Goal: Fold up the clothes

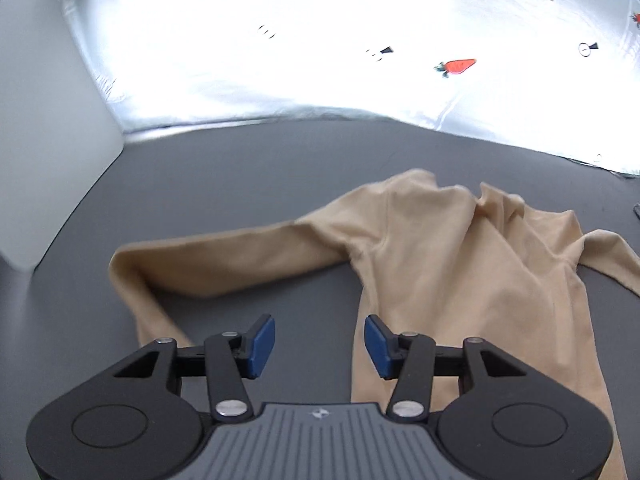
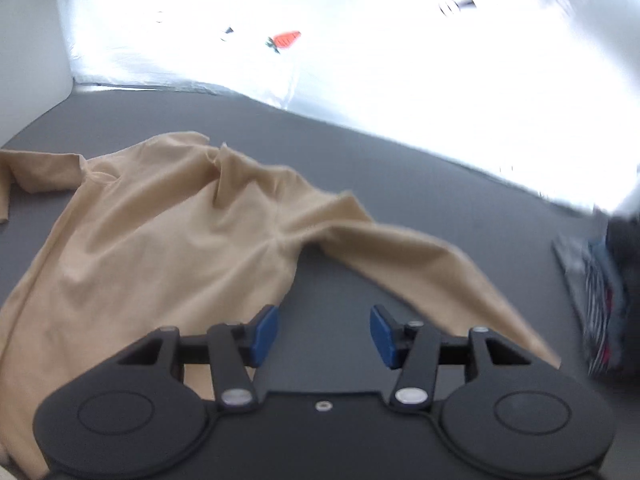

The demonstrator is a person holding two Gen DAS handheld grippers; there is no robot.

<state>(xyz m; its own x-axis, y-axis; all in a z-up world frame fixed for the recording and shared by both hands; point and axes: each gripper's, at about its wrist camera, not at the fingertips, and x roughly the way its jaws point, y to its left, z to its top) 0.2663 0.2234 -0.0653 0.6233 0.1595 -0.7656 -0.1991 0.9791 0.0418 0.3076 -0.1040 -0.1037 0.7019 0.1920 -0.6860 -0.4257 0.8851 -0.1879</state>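
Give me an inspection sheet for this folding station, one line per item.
Surface: dark grey tabletop, bare around the garment.
Job's things: beige long-sleeved top lying unfolded and wrinkled, sleeves spread to both sides.
Clutter: pile of patterned clothes at the right edge, blurred.
Grippers: left gripper open, holding nothing; right gripper open, holding nothing.
Cables: nothing seen.
Surroundings: white strawberry-print sheet behind the table; white panel on the left.

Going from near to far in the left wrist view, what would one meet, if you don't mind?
Left gripper with open jaws → beige long-sleeved shirt → bare grey tabletop → white strawberry-print cloth.
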